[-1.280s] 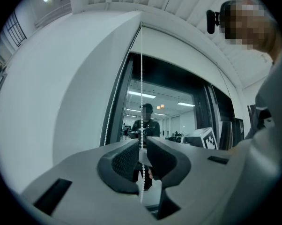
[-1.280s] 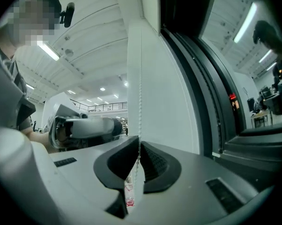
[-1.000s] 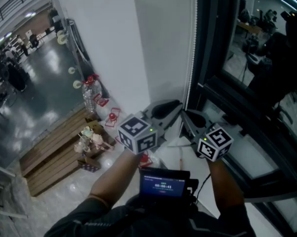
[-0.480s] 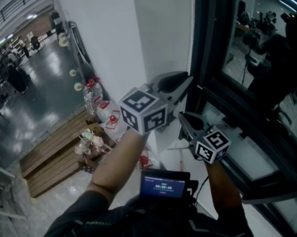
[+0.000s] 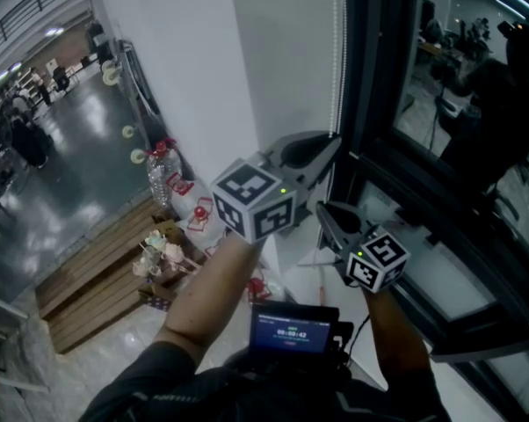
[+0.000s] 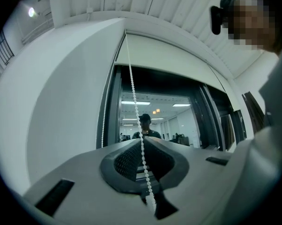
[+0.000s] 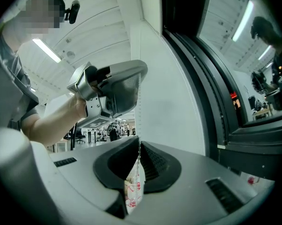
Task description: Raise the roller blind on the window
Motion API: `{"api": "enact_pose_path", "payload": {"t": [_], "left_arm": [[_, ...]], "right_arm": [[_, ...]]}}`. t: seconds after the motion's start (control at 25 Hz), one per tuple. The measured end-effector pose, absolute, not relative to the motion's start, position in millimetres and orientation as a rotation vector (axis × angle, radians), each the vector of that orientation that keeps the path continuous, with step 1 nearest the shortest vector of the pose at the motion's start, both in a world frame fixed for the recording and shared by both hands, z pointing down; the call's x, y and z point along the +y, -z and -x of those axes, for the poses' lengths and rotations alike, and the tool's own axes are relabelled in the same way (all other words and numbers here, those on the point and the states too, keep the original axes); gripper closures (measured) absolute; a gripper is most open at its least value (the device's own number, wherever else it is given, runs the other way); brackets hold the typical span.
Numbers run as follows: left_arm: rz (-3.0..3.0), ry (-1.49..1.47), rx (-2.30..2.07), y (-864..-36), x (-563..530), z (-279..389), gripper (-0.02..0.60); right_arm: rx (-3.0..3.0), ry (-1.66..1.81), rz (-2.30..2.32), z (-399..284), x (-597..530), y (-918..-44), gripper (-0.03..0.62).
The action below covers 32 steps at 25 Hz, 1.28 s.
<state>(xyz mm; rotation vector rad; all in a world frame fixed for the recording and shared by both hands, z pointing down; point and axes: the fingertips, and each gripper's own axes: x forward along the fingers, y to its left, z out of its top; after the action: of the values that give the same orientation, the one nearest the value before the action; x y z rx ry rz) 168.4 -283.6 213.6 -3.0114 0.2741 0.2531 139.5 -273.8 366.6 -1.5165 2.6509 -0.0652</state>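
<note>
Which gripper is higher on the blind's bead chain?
The left gripper, above the right gripper; its jaws have just been closing on the bead chain.

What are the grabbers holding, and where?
Both hold the bead chain: the left gripper, its fingers just closed on it, higher up; the right gripper lower down.

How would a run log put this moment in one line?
left hand-held gripper: higher, jaws have just been closing on bead chain | right hand-held gripper: lower, shut on chain | roller blind: mostly raised
</note>
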Motion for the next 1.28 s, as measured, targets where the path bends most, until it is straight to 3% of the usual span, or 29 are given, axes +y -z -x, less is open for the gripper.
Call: {"api": "enact_pose_path", "payload": {"t": [1.28], "left_arm": [[3.132,-0.11,0.281,-341.6,-279.1,-161.7,0.568]], "right_arm": [[2.745,0.465,1.607,-139.3,-261.3,-483.5,0.58]]}}
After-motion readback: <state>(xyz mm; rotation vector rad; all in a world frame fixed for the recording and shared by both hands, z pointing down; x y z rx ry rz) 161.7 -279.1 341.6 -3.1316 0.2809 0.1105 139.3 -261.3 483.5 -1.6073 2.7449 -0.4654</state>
